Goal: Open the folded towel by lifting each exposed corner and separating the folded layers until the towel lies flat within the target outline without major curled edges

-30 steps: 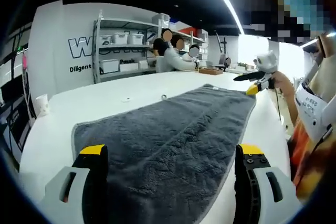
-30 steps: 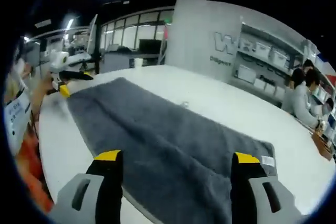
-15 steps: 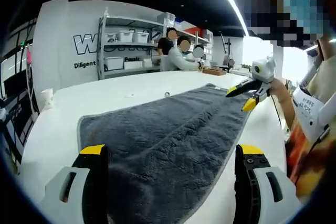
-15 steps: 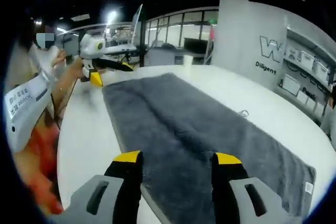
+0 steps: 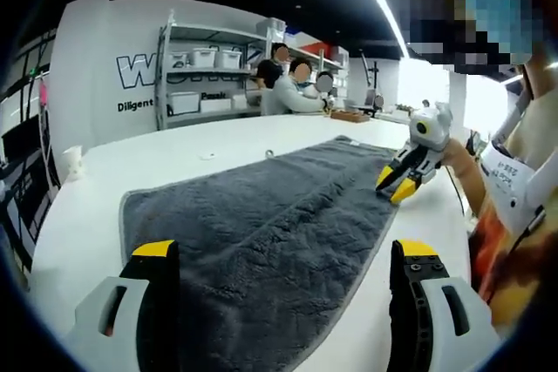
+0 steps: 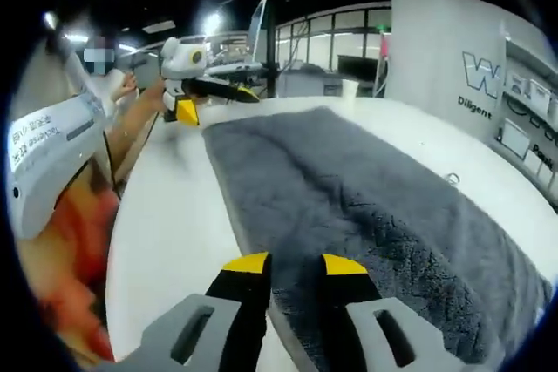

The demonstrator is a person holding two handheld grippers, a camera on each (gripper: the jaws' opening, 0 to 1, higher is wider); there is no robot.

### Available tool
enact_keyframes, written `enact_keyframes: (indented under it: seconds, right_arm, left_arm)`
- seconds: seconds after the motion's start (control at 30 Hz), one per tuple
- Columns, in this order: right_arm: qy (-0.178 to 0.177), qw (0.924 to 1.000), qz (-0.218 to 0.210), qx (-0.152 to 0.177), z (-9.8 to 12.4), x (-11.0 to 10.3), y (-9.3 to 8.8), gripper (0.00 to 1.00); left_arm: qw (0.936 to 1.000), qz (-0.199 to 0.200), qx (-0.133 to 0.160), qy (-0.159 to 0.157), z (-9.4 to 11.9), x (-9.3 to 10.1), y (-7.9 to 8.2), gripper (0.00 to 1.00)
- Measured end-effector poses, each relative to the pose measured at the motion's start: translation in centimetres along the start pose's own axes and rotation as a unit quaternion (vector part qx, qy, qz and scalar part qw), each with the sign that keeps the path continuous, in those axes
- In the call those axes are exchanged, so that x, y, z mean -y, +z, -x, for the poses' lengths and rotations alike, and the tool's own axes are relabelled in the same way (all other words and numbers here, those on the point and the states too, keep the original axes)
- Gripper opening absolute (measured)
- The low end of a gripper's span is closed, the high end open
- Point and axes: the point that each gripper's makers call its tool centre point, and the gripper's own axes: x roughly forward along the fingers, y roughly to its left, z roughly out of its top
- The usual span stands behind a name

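Grey towel (image 5: 261, 224) lies spread on the white counter (image 5: 157, 158). Left hand-held gripper (image 5: 277, 254) wide; right hand-held gripper (image 6: 292, 266) nearly closed astride the towel's edge (grip cannot be confirmed).

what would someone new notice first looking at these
A long grey towel stretched across the white table, running away from the open left hand-held gripper. At the towel's far end in the left gripper view, the right hand-held gripper dips to the towel's near long edge, jaws almost shut. Beyond the table, shelving holds white bins and people stand by.
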Motion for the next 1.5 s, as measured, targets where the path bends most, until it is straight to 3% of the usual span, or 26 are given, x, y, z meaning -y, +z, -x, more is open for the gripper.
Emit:
enact_keyframes:
  seconds: [0.2,0.47,0.93,1.5]
  right_arm:
    - [0.015,0.9997,0.01,-0.014,-0.3,-0.6,-0.7,0.03]
    - [0.027,0.9993,0.012,-0.021,-0.2,-0.9,-0.9,0.01]
    - [0.054,0.998,0.014,-0.032,0.3,-2.2,-1.3,0.0]
    - [0.068,0.9967,0.023,-0.038,0.7,-3.1,-1.5,0.0]
  left_arm:
    - [1.0,-0.006,-0.007,-0.003,-0.3,0.1,-0.1,0.99]
    - [0.9998,-0.013,-0.014,-0.008,-0.5,0.2,-0.4,0.99]
    - [0.9992,-0.02,-0.028,-0.018,-0.9,0.7,-1.0,0.99]
    - [0.9994,-0.007,-0.025,-0.024,-1.3,0.8,-1.0,0.94]
